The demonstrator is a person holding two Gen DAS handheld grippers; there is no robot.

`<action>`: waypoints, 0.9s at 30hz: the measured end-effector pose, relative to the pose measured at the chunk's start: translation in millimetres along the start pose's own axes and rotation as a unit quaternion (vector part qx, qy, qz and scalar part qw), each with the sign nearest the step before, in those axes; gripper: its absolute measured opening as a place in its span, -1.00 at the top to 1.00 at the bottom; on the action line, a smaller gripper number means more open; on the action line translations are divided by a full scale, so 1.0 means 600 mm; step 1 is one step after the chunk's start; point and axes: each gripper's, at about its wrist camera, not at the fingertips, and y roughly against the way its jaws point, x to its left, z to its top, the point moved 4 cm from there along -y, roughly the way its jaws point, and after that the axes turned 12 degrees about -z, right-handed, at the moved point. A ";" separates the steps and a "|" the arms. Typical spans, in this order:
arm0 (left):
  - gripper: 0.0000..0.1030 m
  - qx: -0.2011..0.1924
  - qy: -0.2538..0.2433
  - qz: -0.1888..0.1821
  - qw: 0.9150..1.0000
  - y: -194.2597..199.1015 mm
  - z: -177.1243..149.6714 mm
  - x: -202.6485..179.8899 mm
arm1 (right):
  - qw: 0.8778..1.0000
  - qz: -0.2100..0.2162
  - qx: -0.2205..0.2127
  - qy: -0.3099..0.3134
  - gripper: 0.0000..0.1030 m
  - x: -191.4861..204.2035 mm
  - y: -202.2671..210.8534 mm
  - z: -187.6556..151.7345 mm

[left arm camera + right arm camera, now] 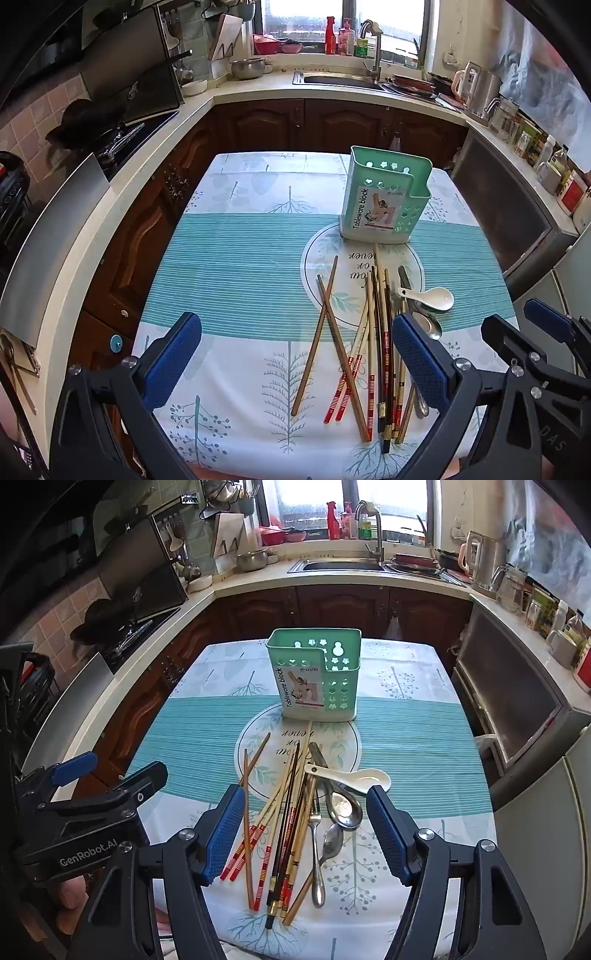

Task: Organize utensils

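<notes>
A green utensil holder [384, 199] [316, 674] stands empty on the table's far half. In front of it lies a loose pile of chopsticks [369, 350] [280, 830], metal spoons [345, 808], a fork [314, 823] and a white ceramic spoon [436, 297] [360, 777]. My left gripper [295, 360] is open and empty above the near table, left of the pile's middle. My right gripper [306, 834] is open and empty, its jaws straddling the pile from above. The right gripper also shows in the left wrist view [524, 332].
The table wears a teal and white patterned cloth [240, 258] [406, 746]. Kitchen counters, a stove [122, 136], a sink [343, 565] and dark cabinets surround it. A grey appliance [517, 698] stands close on the right.
</notes>
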 end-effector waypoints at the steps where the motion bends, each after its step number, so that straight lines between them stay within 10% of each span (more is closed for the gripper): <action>1: -0.98 0.000 -0.002 -0.001 1.000 -0.001 0.000 -0.002 | 1.000 0.000 -0.001 0.000 -0.35 0.000 0.000 -0.001; 27: -0.98 0.014 -0.007 0.003 1.000 -0.003 -0.005 -0.006 | 1.000 0.011 -0.014 -0.001 -0.33 -0.002 0.005 0.000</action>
